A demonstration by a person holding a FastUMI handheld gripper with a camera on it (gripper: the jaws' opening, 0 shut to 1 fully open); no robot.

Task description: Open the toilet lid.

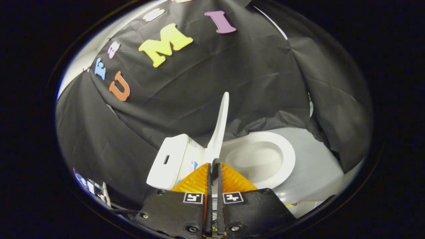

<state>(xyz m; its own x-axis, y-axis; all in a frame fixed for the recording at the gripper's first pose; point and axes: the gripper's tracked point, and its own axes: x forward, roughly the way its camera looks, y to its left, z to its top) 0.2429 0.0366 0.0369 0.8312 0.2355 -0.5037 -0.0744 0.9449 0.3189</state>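
Note:
The white toilet lid (220, 126) stands raised and is seen edge-on, rising between the tank (169, 159) on one side and the open seat ring and bowl (285, 156) on the other. My gripper (214, 165) is at the lid's near edge. Its fingers are closed to a narrow slit with that thin edge pinched between the tips. The part of the lid inside the fingers is hidden. The bowl lies beyond and beside the fingers, uncovered.
Black cloth walls close in behind and around the toilet. A grey floor (315, 166) spreads past the bowl. Some small cluttered items and cables (93, 187) sit low beside the tank, away from the fingers.

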